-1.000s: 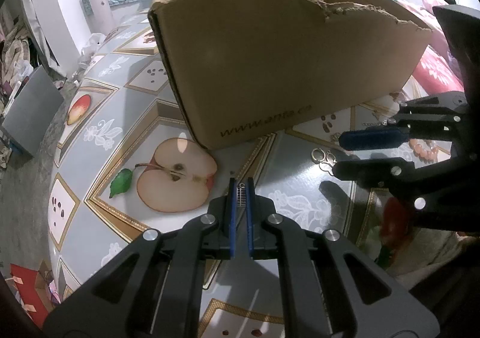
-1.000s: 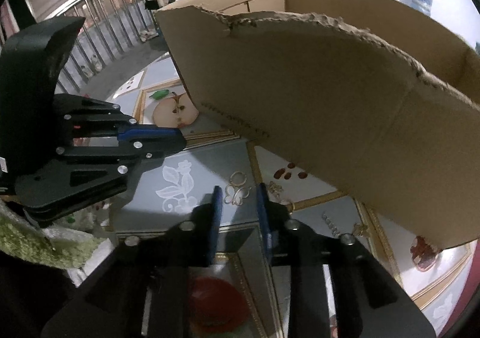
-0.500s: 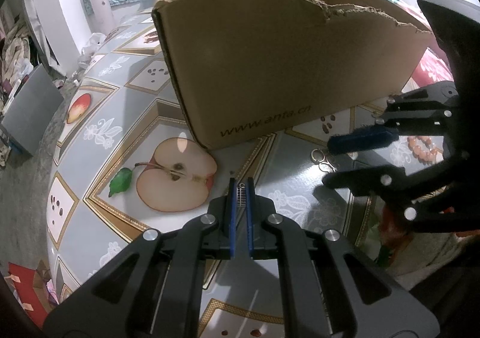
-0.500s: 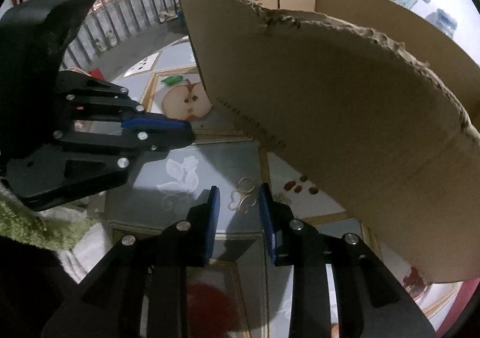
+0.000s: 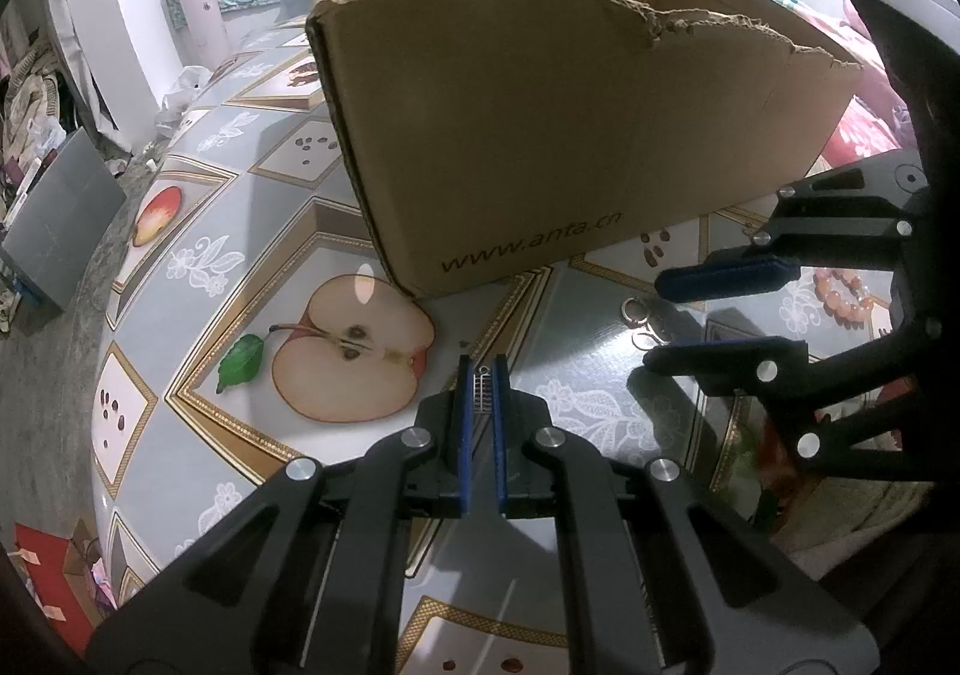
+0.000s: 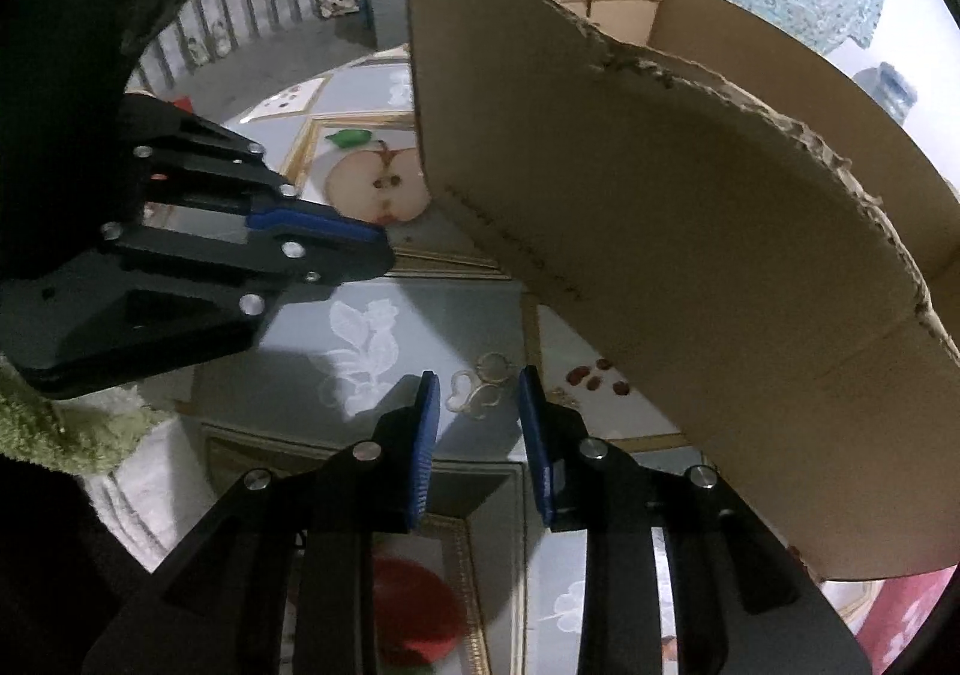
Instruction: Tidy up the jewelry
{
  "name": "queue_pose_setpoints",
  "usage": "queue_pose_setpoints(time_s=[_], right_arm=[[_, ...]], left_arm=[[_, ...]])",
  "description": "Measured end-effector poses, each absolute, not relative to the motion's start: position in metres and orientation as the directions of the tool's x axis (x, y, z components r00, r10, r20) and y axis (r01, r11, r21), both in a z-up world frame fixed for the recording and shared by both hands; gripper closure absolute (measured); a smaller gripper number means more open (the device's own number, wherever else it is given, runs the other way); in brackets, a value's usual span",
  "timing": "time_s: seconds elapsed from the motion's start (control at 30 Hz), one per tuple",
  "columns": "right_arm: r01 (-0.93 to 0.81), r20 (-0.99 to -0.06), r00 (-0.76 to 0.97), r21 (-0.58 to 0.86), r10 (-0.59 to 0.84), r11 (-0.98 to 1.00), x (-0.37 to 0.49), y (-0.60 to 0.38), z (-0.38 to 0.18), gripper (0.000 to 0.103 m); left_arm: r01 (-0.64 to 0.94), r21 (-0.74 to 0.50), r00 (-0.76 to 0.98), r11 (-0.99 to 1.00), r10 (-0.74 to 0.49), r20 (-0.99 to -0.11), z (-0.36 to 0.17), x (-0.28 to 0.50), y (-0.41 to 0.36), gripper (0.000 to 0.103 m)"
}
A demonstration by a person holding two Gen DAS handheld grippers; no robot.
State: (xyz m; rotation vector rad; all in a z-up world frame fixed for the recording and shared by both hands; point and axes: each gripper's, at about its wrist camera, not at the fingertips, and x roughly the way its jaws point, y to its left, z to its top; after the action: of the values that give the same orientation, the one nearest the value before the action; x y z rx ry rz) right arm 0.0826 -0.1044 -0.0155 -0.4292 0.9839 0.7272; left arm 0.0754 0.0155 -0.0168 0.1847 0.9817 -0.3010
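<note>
My left gripper (image 5: pixel 482 375) hovers over the apple print on the table, shut on a small silvery ladder-shaped jewelry piece (image 5: pixel 482 392) that sticks up between its blue pads. My right gripper (image 6: pixel 477 396) is open and points down at a gold butterfly-and-ring earring (image 6: pixel 480 388), which lies on the table between its fingertips, apart from the pads. The left wrist view shows that gripper (image 5: pixel 651 322) from the side above the gold rings (image 5: pixel 637 310). A torn cardboard box (image 5: pixel 570 135) stands just behind both. A pink bead bracelet (image 5: pixel 843 294) lies at the right.
The round table (image 5: pixel 198 267) carries a glossy fruit-pattern cloth and drops off at the left. A grey box (image 5: pixel 54 219) sits on the floor there. A green towel (image 6: pixel 42 435) lies under the left gripper (image 6: pixel 378 249). Pink bedding (image 5: pixel 858 129) is behind the cardboard box (image 6: pixel 660 225).
My right gripper has rolled and shifted a little, and the gold earring now sits more squarely between its fingertips. The left gripper and its silvery piece have stayed put.
</note>
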Motion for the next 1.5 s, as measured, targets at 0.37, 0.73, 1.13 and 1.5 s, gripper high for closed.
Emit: queue_pose_setpoints(time_s=[0.37,0.73,1.13,1.5], right_arm=[[-0.614,-0.880,0.341,0.058,0.331,0.787,0.083,-0.096,-0.019,0.091],[-0.554,-0.873,0.328,0.133,0.362,0.822,0.086,-0.108,-0.018,0.092],[-0.525,-0.862,0.332,0.168,0.383,0.834,0.084,-0.131,-0.010,0.099],[-0.510,-0.842,0.361,0.183,0.402,0.840,0.080,-0.141,-0.002,0.099]], left_arm=[[0.330,0.016,0.520,0.944,-0.167,-0.838,-0.017,0.077,0.016,0.098],[0.323,0.010,0.525,0.946,-0.170,-0.834,-0.018,0.077,0.016,0.098],[0.321,0.005,0.528,0.947,-0.174,-0.831,-0.018,0.077,0.018,0.098],[0.321,-0.013,0.526,0.947,-0.189,-0.829,-0.018,0.074,0.016,0.099]])
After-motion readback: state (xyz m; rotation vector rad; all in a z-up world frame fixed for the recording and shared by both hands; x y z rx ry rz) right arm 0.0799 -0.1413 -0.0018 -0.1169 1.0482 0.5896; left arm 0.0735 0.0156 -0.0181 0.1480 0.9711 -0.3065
